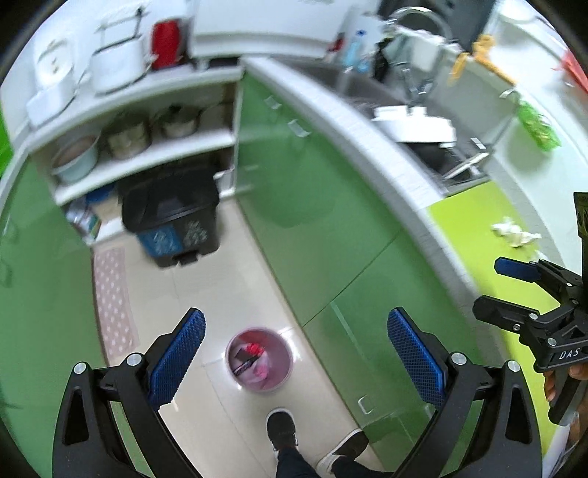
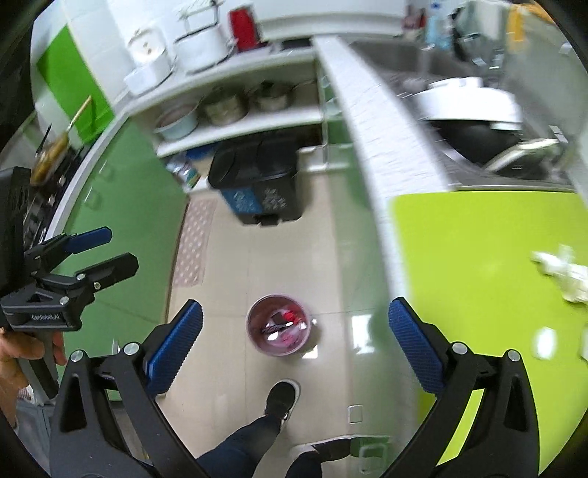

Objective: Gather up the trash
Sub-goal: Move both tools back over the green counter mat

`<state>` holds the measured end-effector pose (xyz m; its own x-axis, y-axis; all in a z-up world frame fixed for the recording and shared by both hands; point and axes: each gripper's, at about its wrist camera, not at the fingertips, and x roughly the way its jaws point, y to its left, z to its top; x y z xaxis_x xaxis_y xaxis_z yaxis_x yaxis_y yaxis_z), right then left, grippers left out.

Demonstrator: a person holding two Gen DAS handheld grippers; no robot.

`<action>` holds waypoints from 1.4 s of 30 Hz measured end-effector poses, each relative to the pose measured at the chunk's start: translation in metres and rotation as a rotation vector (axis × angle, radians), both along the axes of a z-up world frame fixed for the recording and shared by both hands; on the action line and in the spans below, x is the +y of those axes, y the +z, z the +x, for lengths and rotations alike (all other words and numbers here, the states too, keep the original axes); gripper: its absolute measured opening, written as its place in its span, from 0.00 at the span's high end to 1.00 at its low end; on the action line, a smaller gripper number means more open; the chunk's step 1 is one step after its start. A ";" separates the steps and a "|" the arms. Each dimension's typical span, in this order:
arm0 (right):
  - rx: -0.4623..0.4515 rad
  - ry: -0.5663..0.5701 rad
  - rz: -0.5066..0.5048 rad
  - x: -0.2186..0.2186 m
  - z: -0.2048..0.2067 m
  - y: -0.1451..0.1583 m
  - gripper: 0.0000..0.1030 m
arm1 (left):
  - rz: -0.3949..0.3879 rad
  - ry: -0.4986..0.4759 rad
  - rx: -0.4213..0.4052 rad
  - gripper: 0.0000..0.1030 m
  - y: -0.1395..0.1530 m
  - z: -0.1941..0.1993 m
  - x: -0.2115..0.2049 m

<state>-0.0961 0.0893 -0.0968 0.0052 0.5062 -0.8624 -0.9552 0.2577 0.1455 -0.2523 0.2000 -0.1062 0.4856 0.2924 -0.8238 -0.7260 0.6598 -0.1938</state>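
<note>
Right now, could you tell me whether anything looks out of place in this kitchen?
Yes: crumpled white tissues lie loose on the green counter rather than in the small pink bin on the floor. Both claws are open and empty.

A home kitchen. Green cabinets (image 1: pixel 312 191) run under a pale tiled counter (image 1: pixel 371 147) that holds a steel sink (image 2: pixel 400 59) with a tap (image 1: pixel 419 22), dishes and a dark pan (image 2: pixel 474 136) piled beside it. Open white shelves (image 1: pixel 147 154) carry pots (image 1: pixel 128 138), a bowl (image 1: pixel 75 158) and a rice cooker (image 1: pixel 51 62). A black pedal bin (image 1: pixel 172 213) stands on the beige tile floor (image 1: pixel 228 286), with a small pink waste basket (image 1: pixel 259 360) nearer and a dotted mat (image 1: pixel 112 294) along the cabinets. A stove (image 2: pixel 47 184) with a pan shows at the left of the right wrist view.
</note>
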 end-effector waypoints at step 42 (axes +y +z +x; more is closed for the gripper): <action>-0.052 -0.605 -0.007 -0.266 0.210 0.029 0.03 | 0.073 -0.638 0.068 0.07 0.003 0.305 -0.183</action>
